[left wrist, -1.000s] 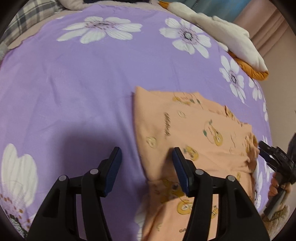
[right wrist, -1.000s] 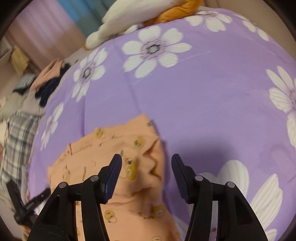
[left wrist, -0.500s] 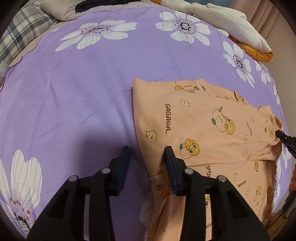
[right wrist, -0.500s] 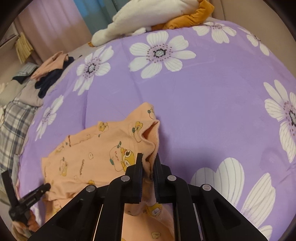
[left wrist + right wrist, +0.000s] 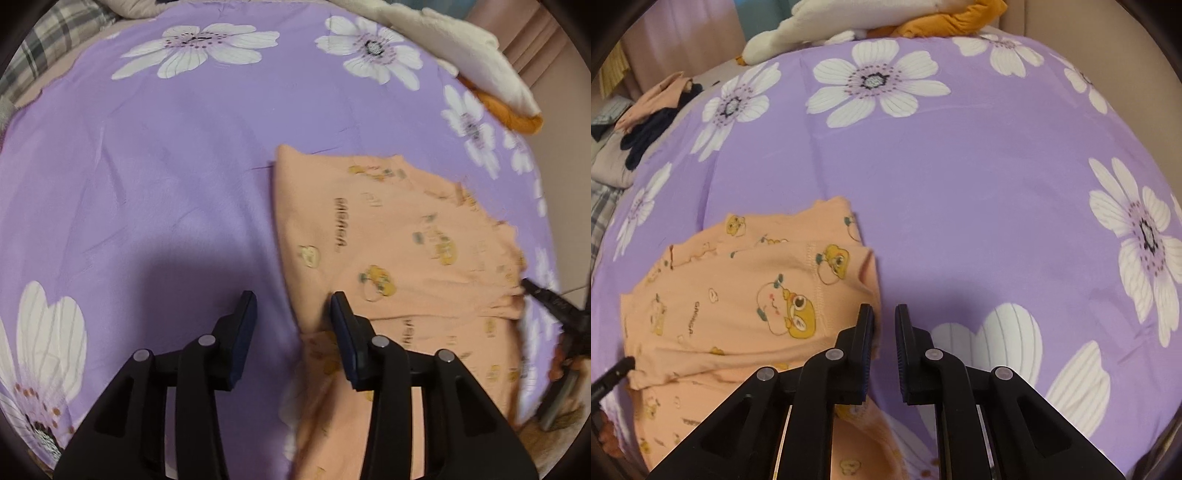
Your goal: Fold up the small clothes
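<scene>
A small peach garment [image 5: 399,251] with cartoon prints lies folded over on the purple flowered bedsheet [image 5: 166,184]. My left gripper [image 5: 293,321] is open, straddling the garment's near left edge without holding it. In the right wrist view the garment [image 5: 750,291] lies to the left, and my right gripper [image 5: 884,328] is narrowly open, its jaws just apart beside the garment's right edge with no cloth between them. The right gripper's tip also shows in the left wrist view [image 5: 554,299] at the garment's right edge.
A white and orange plush pile [image 5: 480,62] lies at the far right of the bed, also in the right wrist view [image 5: 879,18]. A heap of dark and pink clothes [image 5: 653,118] lies far left. A plaid cloth [image 5: 48,40] lies at the left.
My right gripper, shut on the garment's right edge half a second ago, has let it go and opened slightly. My left gripper narrowed, then opened wider again at the left edge.
</scene>
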`<act>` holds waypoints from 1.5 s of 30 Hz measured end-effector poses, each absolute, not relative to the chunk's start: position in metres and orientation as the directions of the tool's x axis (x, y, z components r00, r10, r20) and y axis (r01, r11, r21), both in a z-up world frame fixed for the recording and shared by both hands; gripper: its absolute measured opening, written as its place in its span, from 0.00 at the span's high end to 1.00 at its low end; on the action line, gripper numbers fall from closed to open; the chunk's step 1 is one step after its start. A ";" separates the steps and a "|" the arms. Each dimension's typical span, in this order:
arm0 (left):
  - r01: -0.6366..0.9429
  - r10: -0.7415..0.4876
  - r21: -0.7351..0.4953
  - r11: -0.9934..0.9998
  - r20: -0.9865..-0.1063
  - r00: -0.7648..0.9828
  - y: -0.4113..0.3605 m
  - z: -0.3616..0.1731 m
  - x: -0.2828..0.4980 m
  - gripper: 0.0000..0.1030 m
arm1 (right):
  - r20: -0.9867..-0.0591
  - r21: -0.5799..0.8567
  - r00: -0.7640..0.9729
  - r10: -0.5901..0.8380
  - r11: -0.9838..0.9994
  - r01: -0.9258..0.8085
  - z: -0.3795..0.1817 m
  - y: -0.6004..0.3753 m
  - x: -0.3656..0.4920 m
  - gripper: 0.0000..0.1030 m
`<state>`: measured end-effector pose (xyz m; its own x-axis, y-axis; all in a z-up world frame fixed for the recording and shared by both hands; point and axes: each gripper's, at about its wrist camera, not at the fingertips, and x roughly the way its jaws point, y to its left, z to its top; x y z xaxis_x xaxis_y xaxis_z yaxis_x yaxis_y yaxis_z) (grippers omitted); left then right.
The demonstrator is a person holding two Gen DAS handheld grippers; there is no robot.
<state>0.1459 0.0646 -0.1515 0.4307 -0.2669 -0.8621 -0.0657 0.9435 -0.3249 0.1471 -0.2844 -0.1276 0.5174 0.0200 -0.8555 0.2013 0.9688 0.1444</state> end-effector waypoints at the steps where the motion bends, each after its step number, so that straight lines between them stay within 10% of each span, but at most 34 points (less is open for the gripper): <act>1: -0.054 -0.290 -0.348 0.936 -0.848 0.444 0.064 -0.147 0.144 0.60 | -0.845 0.154 0.533 0.030 0.970 0.190 -0.122 -0.283 0.145 0.90; 7: 0.013 -0.340 -0.393 0.919 -0.779 0.527 0.045 -0.128 0.137 0.59 | -0.787 0.177 0.605 0.123 0.984 0.030 -0.104 -0.244 0.140 0.89; 12: 0.055 -0.348 -0.372 0.926 -0.791 0.504 0.023 -0.141 0.141 0.60 | -0.817 0.145 0.559 0.140 0.989 -0.035 -0.129 -0.211 0.151 0.55; 45: 0.056 -0.289 -0.297 0.953 -0.840 0.459 0.013 -0.163 0.143 0.54 | -0.858 0.021 0.511 0.057 0.997 -0.076 -0.152 -0.192 0.143 0.48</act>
